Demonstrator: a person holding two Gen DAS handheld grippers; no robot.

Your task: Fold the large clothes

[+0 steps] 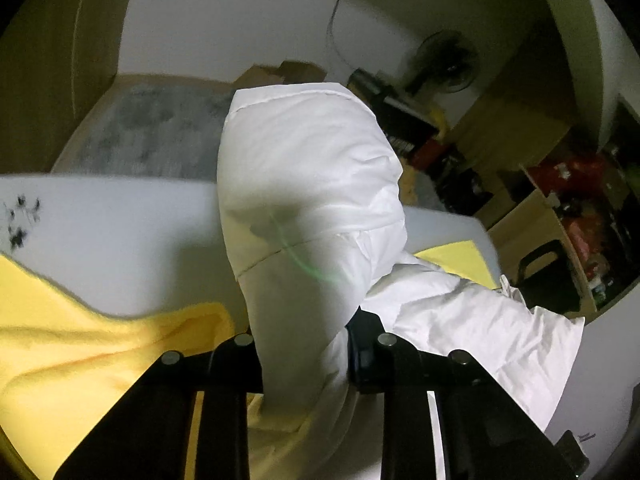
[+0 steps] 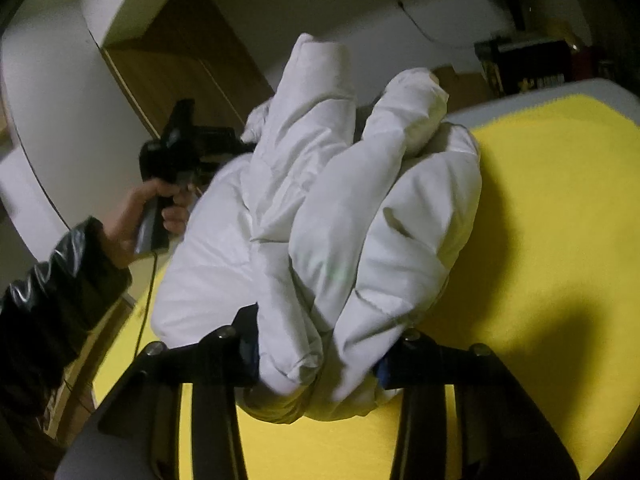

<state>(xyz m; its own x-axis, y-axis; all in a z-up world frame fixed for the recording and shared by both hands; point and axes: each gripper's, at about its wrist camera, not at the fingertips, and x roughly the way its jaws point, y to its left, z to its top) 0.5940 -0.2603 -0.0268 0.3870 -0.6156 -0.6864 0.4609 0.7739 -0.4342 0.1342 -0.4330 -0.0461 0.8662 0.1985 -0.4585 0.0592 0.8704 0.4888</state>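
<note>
Two grippers: left gripper [image 1: 306, 356] and right gripper [image 2: 320, 356] each pinch the white puffy jacket [image 2: 320, 208].
Jacket place: bunched over the yellow cloth [image 2: 540, 240], lifted a bit.
Long way: runs from right gripper to left.
Nearer: both touch it.

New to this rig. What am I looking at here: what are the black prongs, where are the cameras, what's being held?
No robot here: a person holds a handheld two-finger gripper in each hand, each with a fisheye camera looking along its fingers. The black prongs at the bottom of each picture are those fingers. One picture is from the left gripper, the other from the right gripper. Both are shut on a white puffy jacket, bunched up over a yellow cloth. In the right view you also see the left hand gripping its handle.
</note>
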